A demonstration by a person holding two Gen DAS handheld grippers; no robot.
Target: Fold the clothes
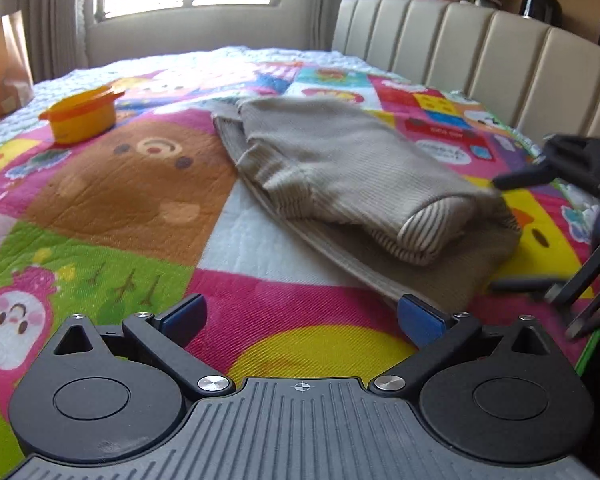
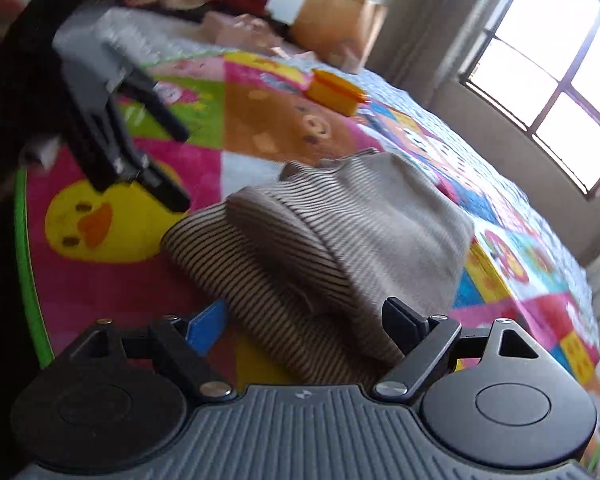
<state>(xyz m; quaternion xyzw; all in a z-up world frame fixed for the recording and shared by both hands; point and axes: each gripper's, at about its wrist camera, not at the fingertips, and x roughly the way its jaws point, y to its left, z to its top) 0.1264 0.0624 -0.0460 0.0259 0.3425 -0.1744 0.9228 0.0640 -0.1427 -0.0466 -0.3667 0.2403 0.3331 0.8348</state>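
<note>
The left gripper [image 1: 302,318] was wide open and held nothing, with the folded striped top [image 1: 352,184] just past its right finger. The right gripper [image 2: 306,322] was wide open too, the top [image 2: 340,232] lying between its fingers on the bright blanket [image 1: 112,184], near the headboard-side edge.

Motion-blurred left claw [image 2: 180,168]; striped garment's [image 2: 300,248] near end behind right claw's body.

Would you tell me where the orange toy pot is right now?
In the left wrist view the orange toy pot sits far left on the colourful mat, beyond the bear picture and left of the beige garment.
</note>
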